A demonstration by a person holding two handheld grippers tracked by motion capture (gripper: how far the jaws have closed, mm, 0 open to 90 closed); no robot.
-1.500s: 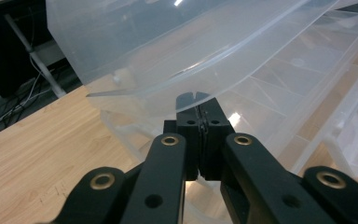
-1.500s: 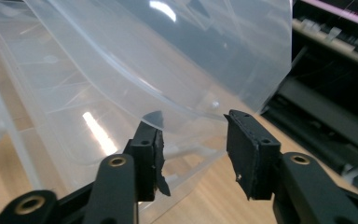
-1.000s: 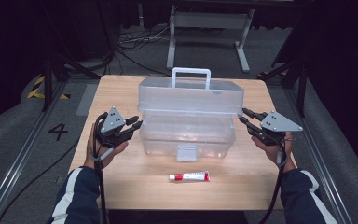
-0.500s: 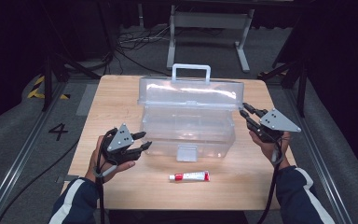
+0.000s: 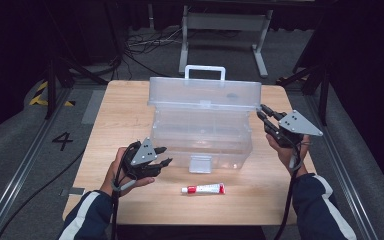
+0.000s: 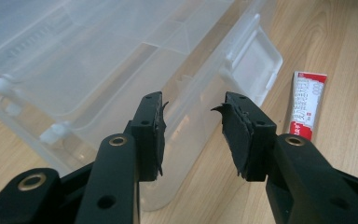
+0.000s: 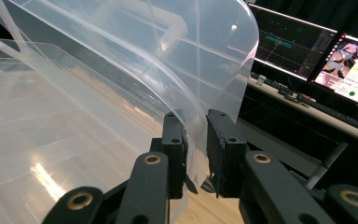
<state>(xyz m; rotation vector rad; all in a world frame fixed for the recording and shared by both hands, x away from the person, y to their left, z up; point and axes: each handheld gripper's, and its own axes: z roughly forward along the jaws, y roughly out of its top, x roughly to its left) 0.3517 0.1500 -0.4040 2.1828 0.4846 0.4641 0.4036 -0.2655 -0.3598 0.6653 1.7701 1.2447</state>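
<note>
A clear plastic box (image 5: 200,140) stands mid-table with its lid (image 5: 205,92) raised. My right gripper (image 5: 260,111) is at the lid's right edge. Its jaws have just been closing and are shut on the lid's rim (image 7: 193,93), which runs between the pads. My left gripper (image 5: 165,155) hovers low by the box's front left corner (image 6: 98,126). Its jaws have just been opening and stand open with nothing between them (image 6: 193,109). A red and white toothpaste tube (image 5: 203,189) lies on the wooden table (image 5: 125,110) in front of the box, to the right of the left gripper (image 6: 305,105).
The box has a front latch (image 5: 200,163) and a white handle (image 5: 205,70) on the lid's far side. A metal stand (image 5: 220,20) and cables lie on the floor behind the table. Lit monitors (image 7: 307,51) stand beyond the lid.
My left gripper has left the box's left side, dropped toward the near left of the table, and opened. The lid has tipped up further. My right gripper stays at the lid's edge.
</note>
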